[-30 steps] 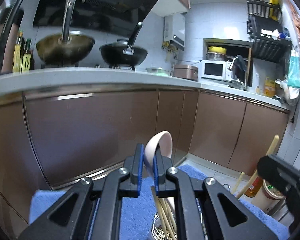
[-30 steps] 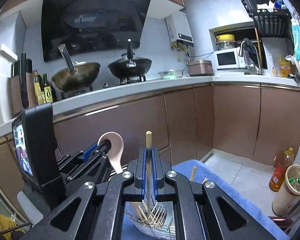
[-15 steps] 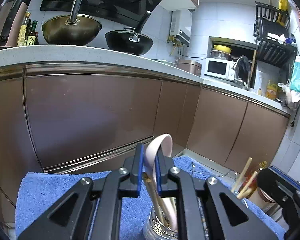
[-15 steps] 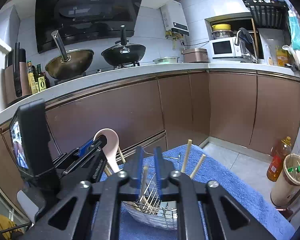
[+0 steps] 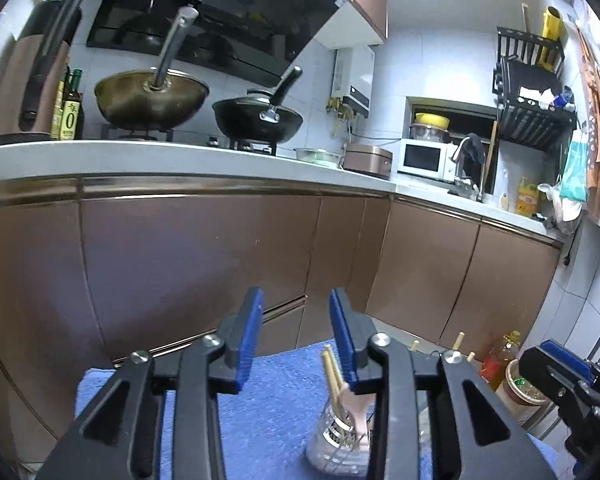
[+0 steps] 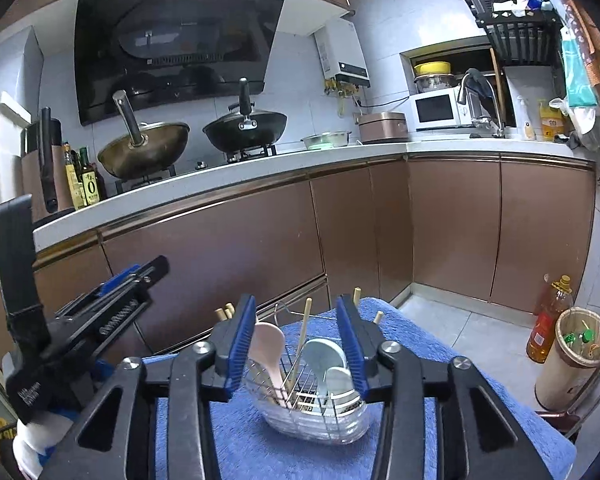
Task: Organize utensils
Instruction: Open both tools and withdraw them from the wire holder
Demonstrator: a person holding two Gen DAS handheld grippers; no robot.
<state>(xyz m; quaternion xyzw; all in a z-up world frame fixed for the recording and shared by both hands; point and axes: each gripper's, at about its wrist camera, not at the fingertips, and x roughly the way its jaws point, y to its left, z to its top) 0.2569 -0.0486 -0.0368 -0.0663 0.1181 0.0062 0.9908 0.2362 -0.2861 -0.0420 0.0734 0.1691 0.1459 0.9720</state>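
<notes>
A clear utensil holder with a wire rack point(image 6: 314, 416) stands on the blue towel point(image 6: 420, 364). In it stand a pink spoon point(image 6: 269, 346), a pale blue spoon point(image 6: 324, 356), a white spoon point(image 6: 337, 378) and several wooden chopsticks point(image 6: 305, 326). My right gripper point(image 6: 296, 344) is open and empty just above and before the holder. My left gripper point(image 5: 296, 338) is open and empty above the holder point(image 5: 338, 440), where the pink spoon point(image 5: 356, 406) and chopsticks point(image 5: 331, 372) show. The left gripper also shows in the right wrist view point(image 6: 132, 280).
Brown cabinets point(image 6: 220, 272) and a white counter point(image 6: 260, 170) with two woks point(image 6: 144, 152) stand behind the towel. A bin point(image 6: 572, 360) and an oil bottle point(image 6: 548, 320) stand on the floor to the right.
My left gripper opened and let the pink spoon go into the holder. My right gripper opened and let the chopstick go into the rack. Both have risen away.
</notes>
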